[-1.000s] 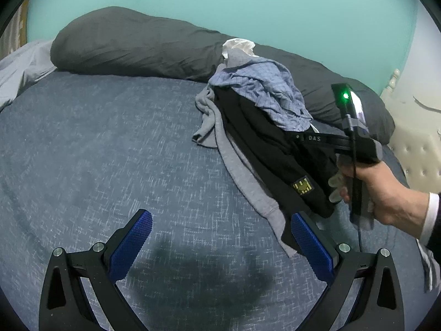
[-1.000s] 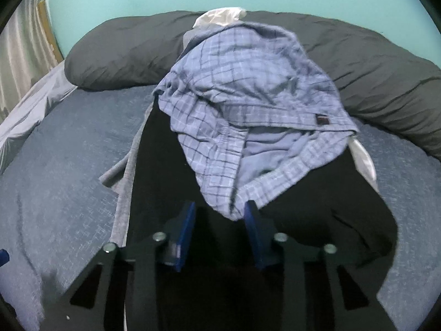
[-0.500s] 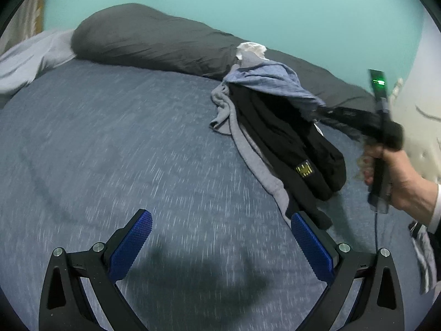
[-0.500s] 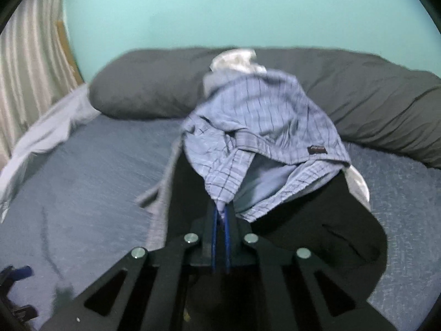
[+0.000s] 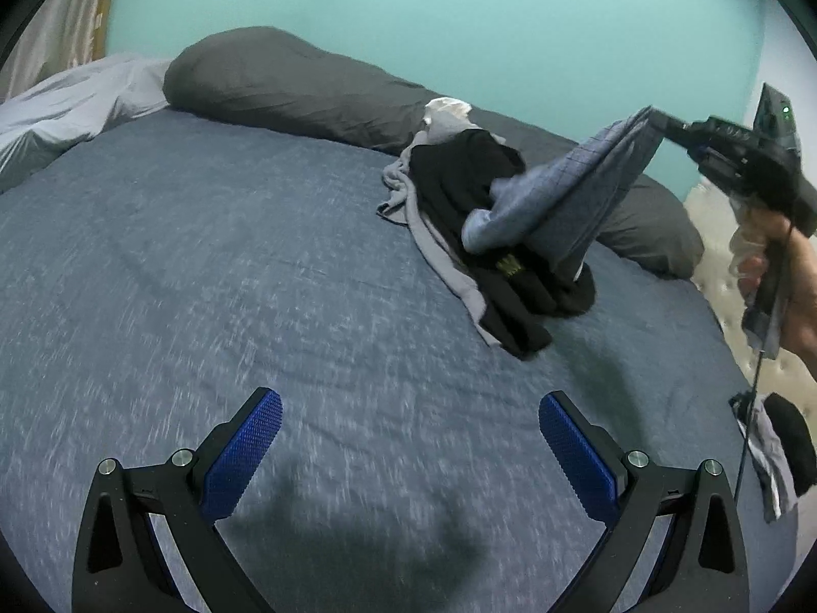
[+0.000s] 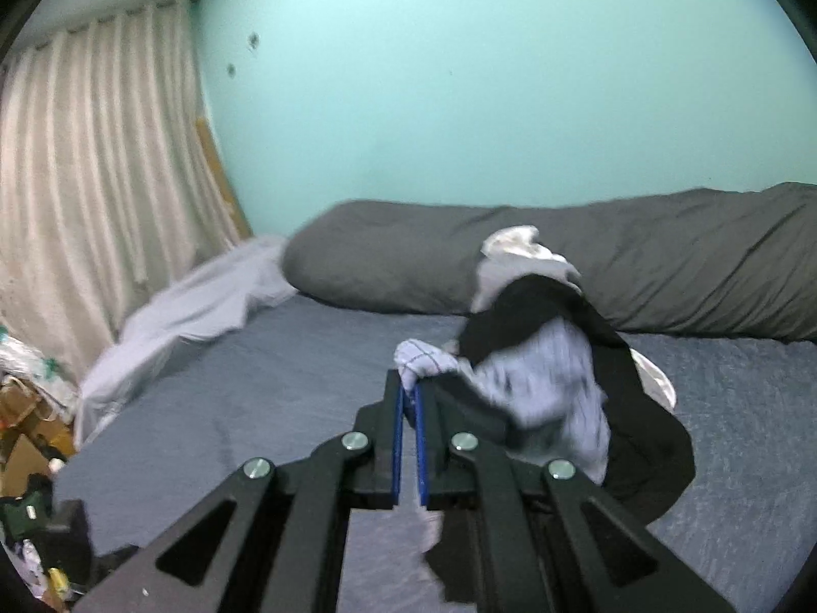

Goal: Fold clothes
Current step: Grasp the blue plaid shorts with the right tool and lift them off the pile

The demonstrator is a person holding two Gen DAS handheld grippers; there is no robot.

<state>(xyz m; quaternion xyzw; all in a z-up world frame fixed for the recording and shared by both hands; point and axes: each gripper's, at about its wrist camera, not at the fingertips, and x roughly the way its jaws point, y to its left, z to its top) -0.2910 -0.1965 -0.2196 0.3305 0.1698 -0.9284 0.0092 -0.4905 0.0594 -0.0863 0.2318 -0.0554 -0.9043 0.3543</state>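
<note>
The right claw [image 6: 407, 398] is clamped on an edge of the blue checked shirt [image 5: 572, 199], which hangs stretched from it above the pile of dark clothes [image 5: 490, 235] on the bed [image 5: 204, 276]. The left claw [image 5: 408, 439] stands wide and empty over bare bedding. The step looks like pulling one garment free; next it needs spreading flat. A yellow label [image 5: 508, 266] on the black garment is unreadable.

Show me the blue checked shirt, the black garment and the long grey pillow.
blue checked shirt [image 5: 577, 194]: left wrist view, middle of the lifted cloth.
black garment [image 5: 459, 179]: left wrist view, upper part on the pile.
long grey pillow [image 5: 286, 81]: left wrist view, left half.
</note>
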